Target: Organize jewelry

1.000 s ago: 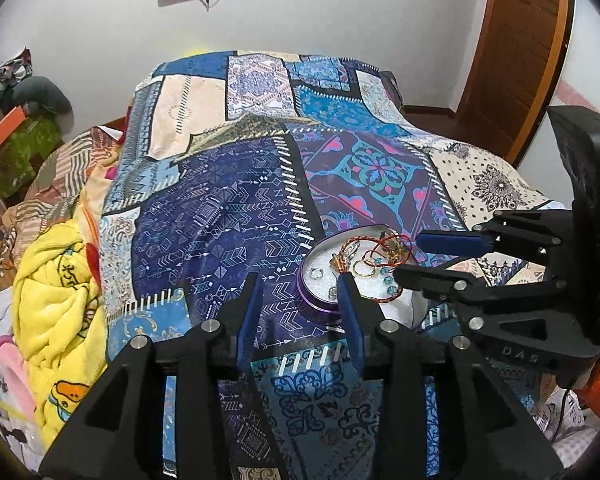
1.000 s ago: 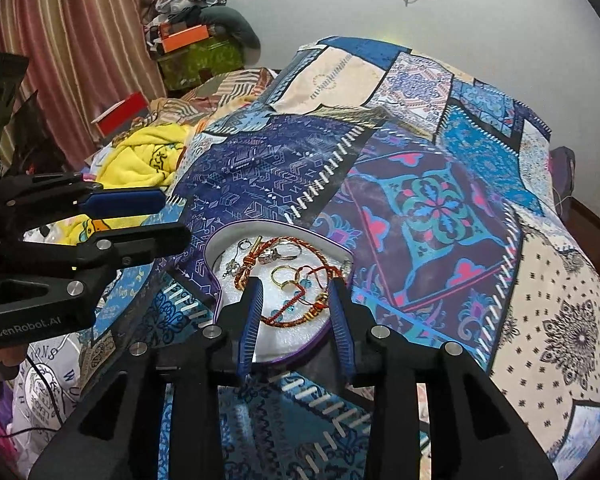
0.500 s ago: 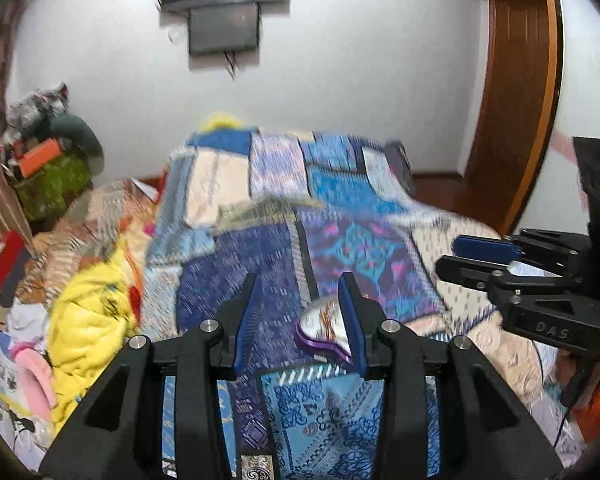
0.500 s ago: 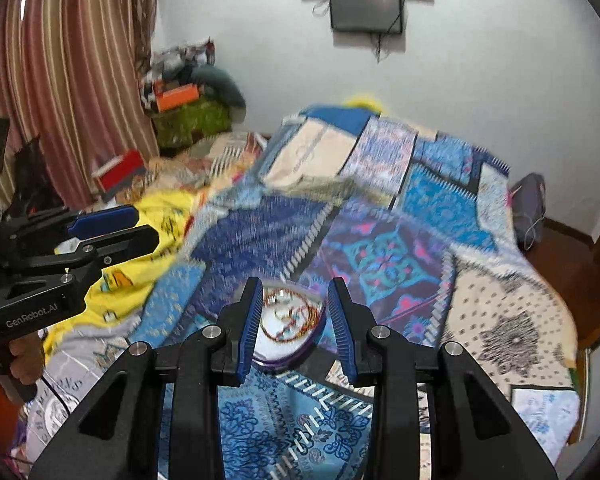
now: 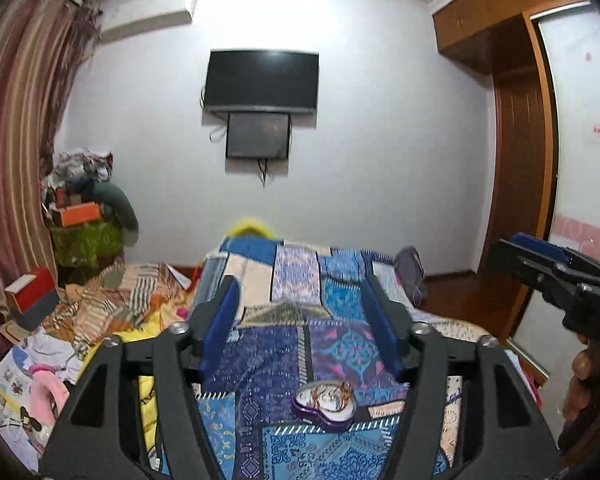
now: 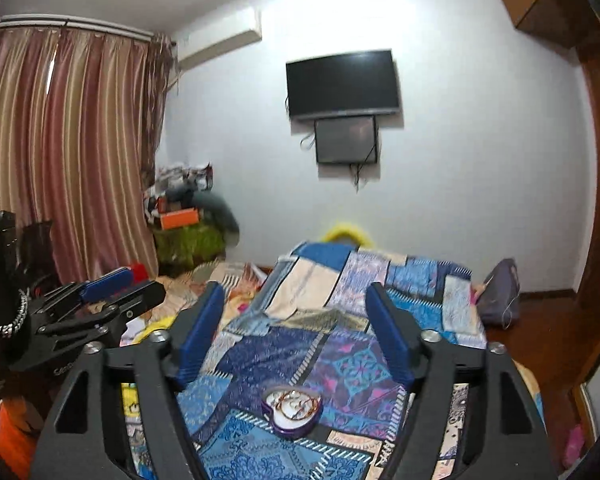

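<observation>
On the patchwork bedspread sits a purple heart-shaped tin of what look like bangles and rings. Both the left gripper and right gripper hang above it, jaws just spread apart, holding nothing.

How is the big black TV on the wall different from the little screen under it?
The TV is wide and bigger; the little screen is smaller and squarer. The TV looks plain black; the little screen looks greyer, with cables dangling below it. Both hang on the same white wall, both dark.
</observation>
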Action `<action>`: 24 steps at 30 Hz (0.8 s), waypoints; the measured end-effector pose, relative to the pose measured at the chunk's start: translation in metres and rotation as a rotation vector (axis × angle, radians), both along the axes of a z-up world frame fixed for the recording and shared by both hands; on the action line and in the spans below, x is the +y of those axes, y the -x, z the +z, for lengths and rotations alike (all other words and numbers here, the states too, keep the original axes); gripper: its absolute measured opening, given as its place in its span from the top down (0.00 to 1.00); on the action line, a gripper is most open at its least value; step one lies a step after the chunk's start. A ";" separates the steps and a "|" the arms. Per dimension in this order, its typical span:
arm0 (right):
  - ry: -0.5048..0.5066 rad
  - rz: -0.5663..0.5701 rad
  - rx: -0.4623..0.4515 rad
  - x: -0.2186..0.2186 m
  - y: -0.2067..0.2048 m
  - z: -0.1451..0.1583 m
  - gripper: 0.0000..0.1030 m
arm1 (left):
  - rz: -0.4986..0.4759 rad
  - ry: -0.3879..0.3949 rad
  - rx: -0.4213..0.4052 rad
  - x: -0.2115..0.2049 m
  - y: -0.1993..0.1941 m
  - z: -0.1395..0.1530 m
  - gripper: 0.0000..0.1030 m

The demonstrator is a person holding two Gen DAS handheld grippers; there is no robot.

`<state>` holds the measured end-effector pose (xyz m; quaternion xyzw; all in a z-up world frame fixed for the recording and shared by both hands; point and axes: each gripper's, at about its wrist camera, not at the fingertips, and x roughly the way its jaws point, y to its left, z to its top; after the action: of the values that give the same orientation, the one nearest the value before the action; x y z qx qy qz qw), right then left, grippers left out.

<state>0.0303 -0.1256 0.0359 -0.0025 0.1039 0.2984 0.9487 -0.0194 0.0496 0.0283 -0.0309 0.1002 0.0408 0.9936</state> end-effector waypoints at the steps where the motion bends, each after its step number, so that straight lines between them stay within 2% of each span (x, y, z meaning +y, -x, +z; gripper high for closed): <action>1: -0.005 -0.007 -0.005 0.000 0.001 0.000 0.21 | 0.005 0.000 -0.014 -0.002 0.004 0.003 0.28; 5: -0.014 -0.046 -0.019 0.002 0.005 -0.001 0.15 | 0.044 -0.030 -0.060 -0.007 0.016 0.007 0.08; 7: -0.008 -0.062 -0.021 0.003 0.005 -0.003 0.07 | 0.055 -0.037 -0.071 -0.009 0.019 0.008 0.02; 9: -0.013 -0.072 -0.019 0.003 0.007 -0.005 0.01 | 0.057 -0.039 -0.070 -0.011 0.020 0.006 0.01; 24: -0.009 -0.081 -0.009 -0.006 0.019 -0.006 0.01 | 0.063 -0.019 -0.028 -0.011 0.021 -0.002 0.01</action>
<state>0.0109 -0.1314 0.0294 0.0048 0.0981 0.2604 0.9605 -0.0402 0.0388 0.0262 -0.0251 0.0849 0.0726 0.9934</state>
